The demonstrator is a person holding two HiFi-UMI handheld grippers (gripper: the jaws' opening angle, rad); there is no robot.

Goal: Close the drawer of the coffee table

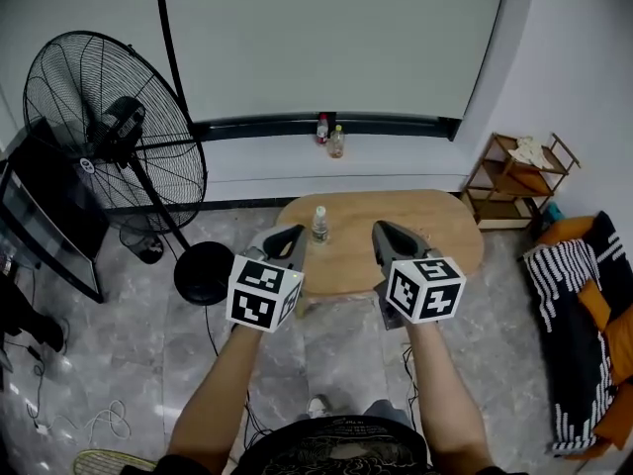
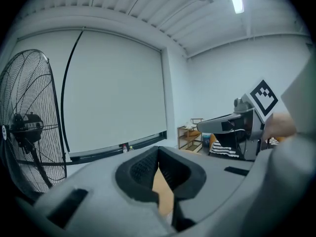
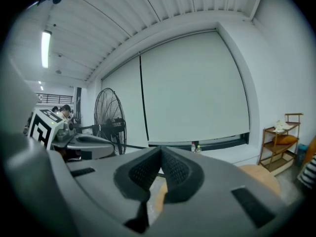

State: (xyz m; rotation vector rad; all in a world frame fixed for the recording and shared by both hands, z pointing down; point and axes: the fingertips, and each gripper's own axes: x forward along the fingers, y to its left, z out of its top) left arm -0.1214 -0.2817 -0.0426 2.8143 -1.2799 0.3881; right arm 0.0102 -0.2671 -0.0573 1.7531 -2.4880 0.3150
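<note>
A light wooden oval coffee table (image 1: 435,226) stands on the grey floor in front of me in the head view. Its near edge is hidden behind both grippers, and no drawer shows in any view. My left gripper (image 1: 295,234) hovers above the table's left half, shut with nothing in it. My right gripper (image 1: 381,229) hovers beside it, also shut and empty. In the left gripper view the black pads (image 2: 143,169) meet at their tips, with a strip of tabletop (image 2: 163,191) showing below. The right gripper's pads (image 3: 177,172) meet the same way.
A small clear bottle (image 1: 319,224) stands on the table between the grippers. A big black pedestal fan (image 1: 109,127) is at the left, a wooden shelf (image 1: 514,176) at the right wall, and a dark sofa with a striped cloth (image 1: 584,315) at the right edge. Cables lie on the floor.
</note>
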